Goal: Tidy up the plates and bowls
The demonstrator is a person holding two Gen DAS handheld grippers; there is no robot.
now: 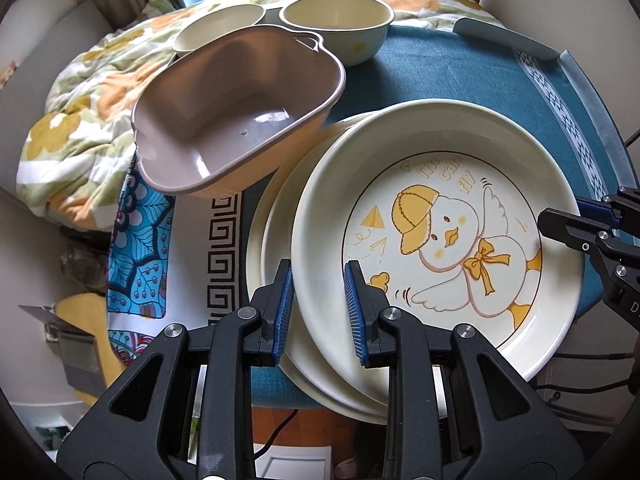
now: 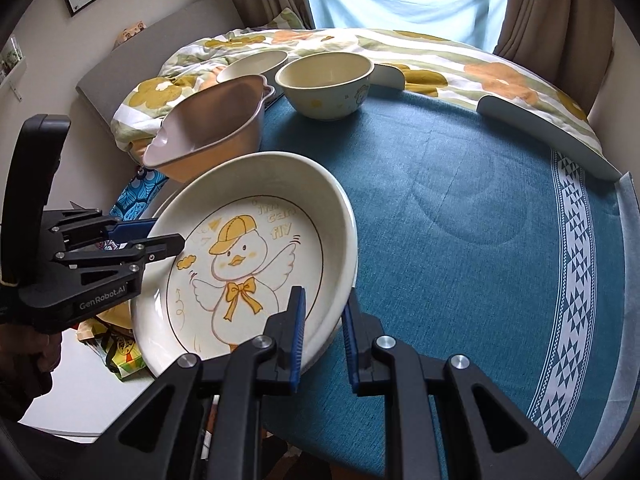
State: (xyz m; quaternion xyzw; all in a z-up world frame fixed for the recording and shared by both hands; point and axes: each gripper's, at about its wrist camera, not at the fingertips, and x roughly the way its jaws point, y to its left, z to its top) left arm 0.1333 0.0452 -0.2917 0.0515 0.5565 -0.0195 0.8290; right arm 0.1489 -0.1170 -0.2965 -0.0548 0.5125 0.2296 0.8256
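The duck plate [image 1: 436,236] sits on top of a stack of plain plates [image 1: 276,232] near the left edge of the blue cloth [image 2: 460,208], and in the right wrist view it tilts, its right rim raised off the cloth. The left gripper [image 1: 320,304] has its jaws apart, one finger on each side of the duck plate's near-left rim; whether the pads touch the rim cannot be told. The right gripper [image 2: 323,328] also has its jaws apart, straddling the plate's right rim, the left pad [image 2: 298,336] over the inside wall and the right one outside; contact is again unclear. The stack overhangs the table's near edge a little. Just behind the stack, a brown bowl [image 1: 236,116] with small handles sits tilted at the cloth's left border, partly over the patterned fabric [image 1: 136,240]. Behind it stand two cream bowls [image 2: 325,80], side by side at the far edge, against the floral quilt [image 2: 440,64]. To the right of the plates the cloth lies bare as far as the white triangle border [image 2: 572,264], giving wide open room there.
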